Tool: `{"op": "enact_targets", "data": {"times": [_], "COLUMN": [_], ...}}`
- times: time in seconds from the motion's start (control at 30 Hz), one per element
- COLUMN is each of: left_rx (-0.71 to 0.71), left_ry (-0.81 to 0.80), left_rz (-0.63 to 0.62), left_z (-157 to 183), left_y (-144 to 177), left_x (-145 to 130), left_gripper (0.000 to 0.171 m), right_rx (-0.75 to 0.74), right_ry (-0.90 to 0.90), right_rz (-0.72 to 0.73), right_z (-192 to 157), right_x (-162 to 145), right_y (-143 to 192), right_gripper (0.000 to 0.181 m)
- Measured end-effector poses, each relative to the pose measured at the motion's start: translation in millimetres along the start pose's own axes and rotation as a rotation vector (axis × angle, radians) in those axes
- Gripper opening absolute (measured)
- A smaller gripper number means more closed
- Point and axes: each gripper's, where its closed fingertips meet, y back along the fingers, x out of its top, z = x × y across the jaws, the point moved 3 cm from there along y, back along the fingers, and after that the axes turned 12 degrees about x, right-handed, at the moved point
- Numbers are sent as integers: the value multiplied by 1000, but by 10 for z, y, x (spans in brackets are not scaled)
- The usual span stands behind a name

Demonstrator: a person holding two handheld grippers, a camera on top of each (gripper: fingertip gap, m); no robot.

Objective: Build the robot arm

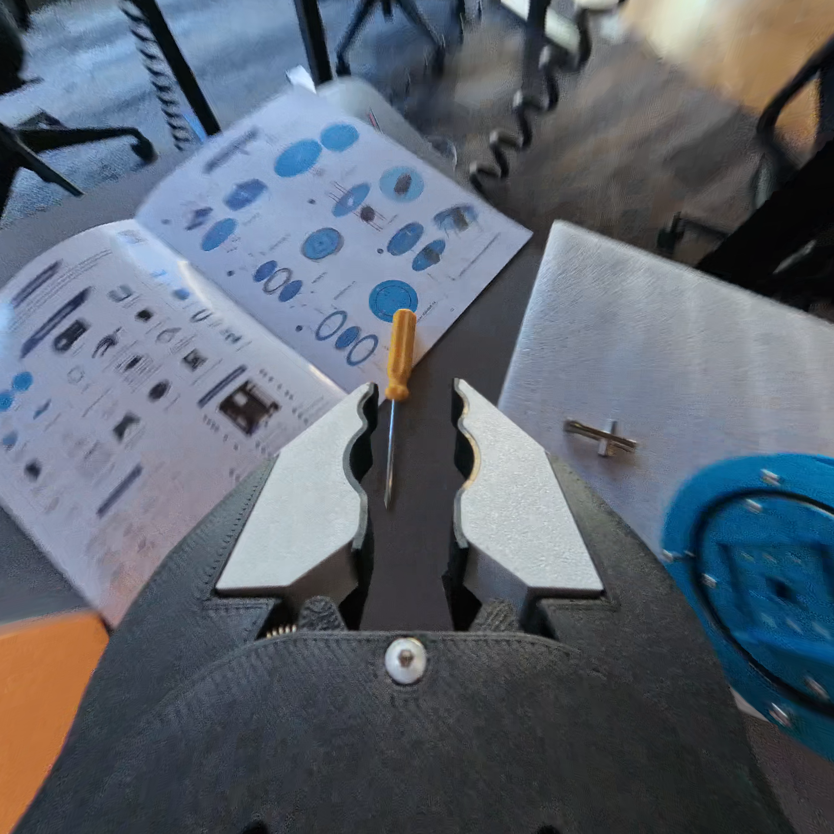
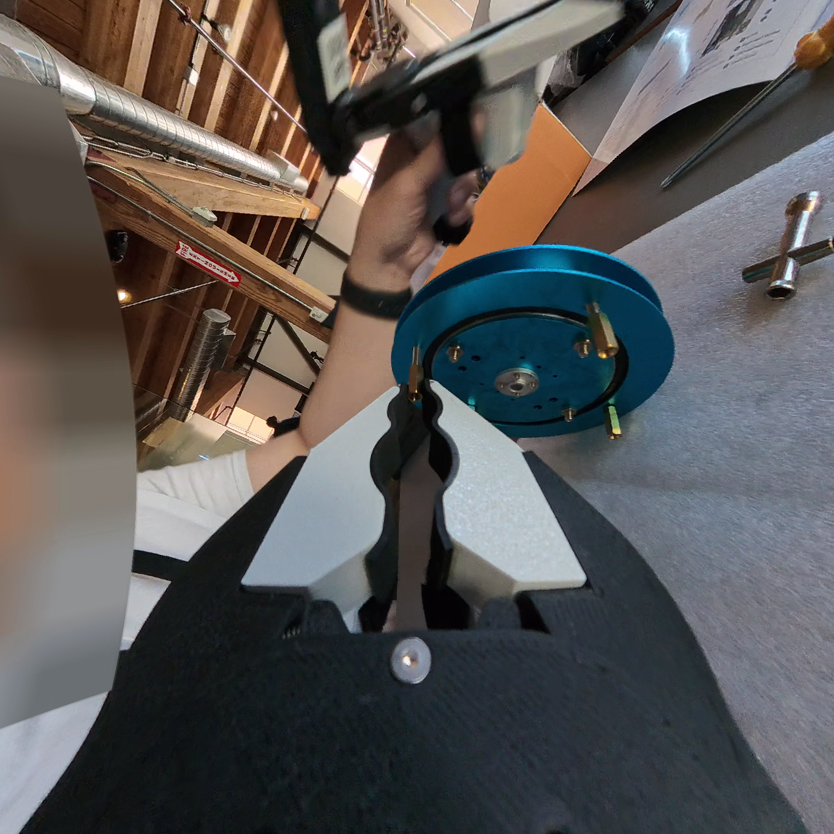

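Observation:
My left gripper [image 1: 415, 388] is open just above a dark table. An orange-handled screwdriver [image 1: 401, 347] lies flat on the table, with its thin shaft between my fingers and touching neither. My right gripper [image 2: 419, 391] is shut on a brass standoff [image 2: 414, 377] at the rim of a blue metal disc [image 2: 541, 334]. The disc is tilted up over a grey felt mat [image 2: 722, 496] and carries several brass standoffs and a silver hub. The disc also shows at the right edge of the left wrist view [image 1: 767, 564].
An open booklet [image 1: 180, 361] lies left of the screwdriver. A small metal cross wrench [image 1: 602, 437] rests on the grey mat [image 1: 654, 338]. An orange box [image 1: 40, 699] sits at the near left. A person's hand [image 2: 397, 234] holds the left gripper. Chair legs and cables stand beyond the table. My right fingertips sit around 20 cm from my left ones.

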Motion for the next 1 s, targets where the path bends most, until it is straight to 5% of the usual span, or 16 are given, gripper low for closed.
{"op": "enact_targets", "data": {"times": [0.1,0.23,0.37,0.43,0.6,0.8,0.93,1.0], "left_rx": [-66,-23,2,-36,-61,-172,-443,-525], "left_ry": [-121,-249,-288,-290,-262,103,550,708], "left_rz": [-175,-326,-488,-491,-505,-115,343,430], "left_z": [141,182,175,224,178,97,139,154], "left_y": [-599,-1012,-1185,-1202,-1071,-253,628,827], "left_x": [22,-36,-205,-235,-240,72,238,112], "left_gripper": [34,37,34,17,17,17,16,16], "right_rx": [-7,-29,-12,-5,8,-3,-13,-21], "right_ry": [11,44,34,39,46,72,86,92], "right_rz": [-20,-32,-38,-48,-71,-80,-79,-77], "right_z": [-4,3,20,25,19,10,9,9], "right_x": [4,38,72,76,52,25,14,17], "right_y": [13,46,53,37,4,21,37,33], "right_gripper": [3,3,3,3,4,3,4,4]}}
